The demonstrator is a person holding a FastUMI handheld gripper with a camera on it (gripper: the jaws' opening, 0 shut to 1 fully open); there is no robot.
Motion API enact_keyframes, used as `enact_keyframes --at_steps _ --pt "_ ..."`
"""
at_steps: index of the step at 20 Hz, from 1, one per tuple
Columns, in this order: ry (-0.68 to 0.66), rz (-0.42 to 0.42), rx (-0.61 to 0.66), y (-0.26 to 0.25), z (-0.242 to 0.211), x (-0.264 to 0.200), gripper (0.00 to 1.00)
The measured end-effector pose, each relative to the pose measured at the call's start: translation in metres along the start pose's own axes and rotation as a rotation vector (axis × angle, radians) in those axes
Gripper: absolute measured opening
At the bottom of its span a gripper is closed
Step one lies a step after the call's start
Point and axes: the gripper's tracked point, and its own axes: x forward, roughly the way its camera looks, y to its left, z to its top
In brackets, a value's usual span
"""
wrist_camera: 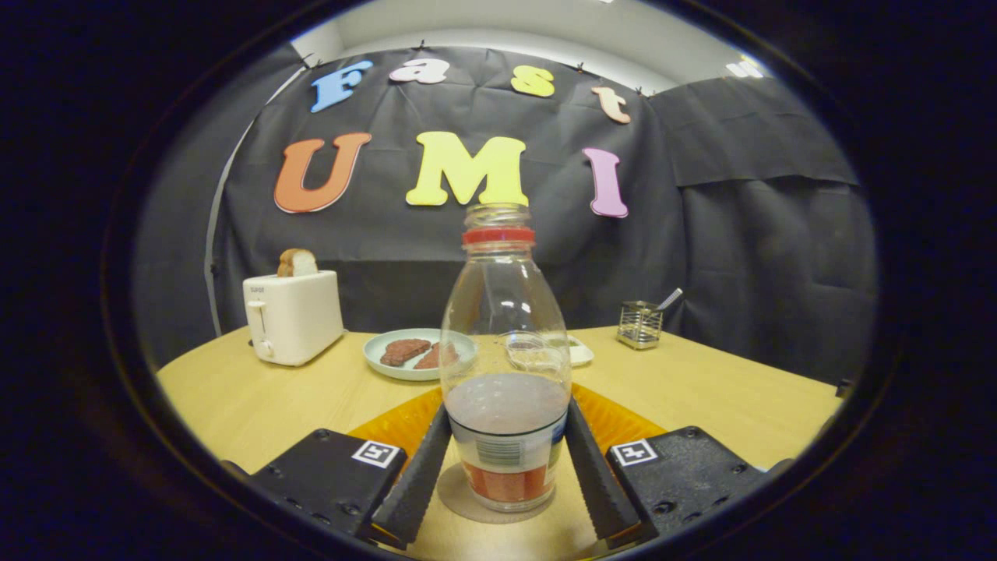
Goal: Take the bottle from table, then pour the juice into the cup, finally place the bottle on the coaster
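Gripper pinching the bottle low on its body, both fingers pressing against the label band from either side. Gripping down there probably for stability, keeping the weight of the leftover juice right between the pads. Bottle standing upright, uncapped, base sitting on the coaster, so looking like the final placement, just before letting go. Holding it straight to avoid tipping while settling. Orange mat lying just beyond the fingers on the tabletop. Something clear and cup-like showing through the glass behind the bottle, hard telling for sure. Further back, plate with some brownish food, toaster with bread poking out, and a small holder off to the side, all well apart from the action.
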Motion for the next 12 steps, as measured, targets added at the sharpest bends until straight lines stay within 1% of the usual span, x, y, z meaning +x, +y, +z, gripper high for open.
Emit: enact_keyframes --at_steps 2,5,10,12 --pt "-0.002 -0.002 0.003 0.002 0.0 0.0 0.84" --pt "-0.014 -0.024 -0.04 0.0 0.001 0.002 0.84" --pt "-0.06 -0.017 -0.06 0.005 0.012 0.008 0.84" --pt "-0.055 -0.015 -0.058 0.004 0.01 0.011 0.83"
